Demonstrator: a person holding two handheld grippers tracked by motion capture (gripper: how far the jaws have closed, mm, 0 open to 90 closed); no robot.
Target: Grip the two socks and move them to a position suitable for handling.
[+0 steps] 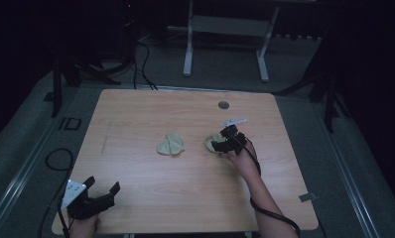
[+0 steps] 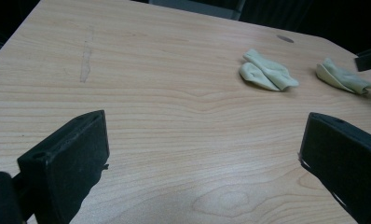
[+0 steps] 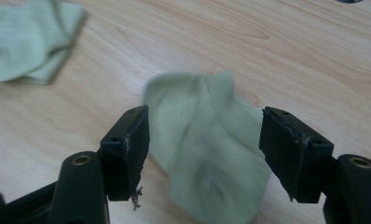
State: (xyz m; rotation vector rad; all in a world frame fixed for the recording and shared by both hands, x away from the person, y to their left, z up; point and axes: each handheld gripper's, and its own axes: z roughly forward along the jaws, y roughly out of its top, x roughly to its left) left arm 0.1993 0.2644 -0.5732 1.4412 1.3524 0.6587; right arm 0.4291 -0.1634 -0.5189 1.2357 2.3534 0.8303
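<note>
The pale green sock (image 3: 207, 144) lies flat and crumpled on the wooden table (image 1: 151, 198), between the two black jaws of the right gripper (image 3: 204, 140). In the right gripper view the jaws stand apart on either side of it, one at about 9 o'clock and one at about 3 o'clock from its middle; the cloth reaches close to both pads, but whether either pad touches it cannot be told. Its toe end points toward 12 o'clock, away from the gripper, and its near end runs down between the jaws toward 6 o'clock.

In the high view the same sock (image 1: 214, 143) sits right of the table's centre, partly covered by the right gripper (image 1: 224, 144), which a hand (image 1: 240, 157) brings in from about 5 o'clock.

A second sock (image 1: 170, 145), folded in a loose heap, lies at about 9 o'clock from the first, near it but not touching. In the right gripper view the second sock (image 3: 30, 42) shows at about 10 o'clock.

The left gripper (image 1: 102, 191) rests near the table's near left corner, at about 8 o'clock from the socks and well apart from them. Its jaws stand wide apart with bare tabletop between them.

A round grey grommet (image 1: 224, 105) sits in the tabletop at about 12 o'clock from the first sock.
</note>
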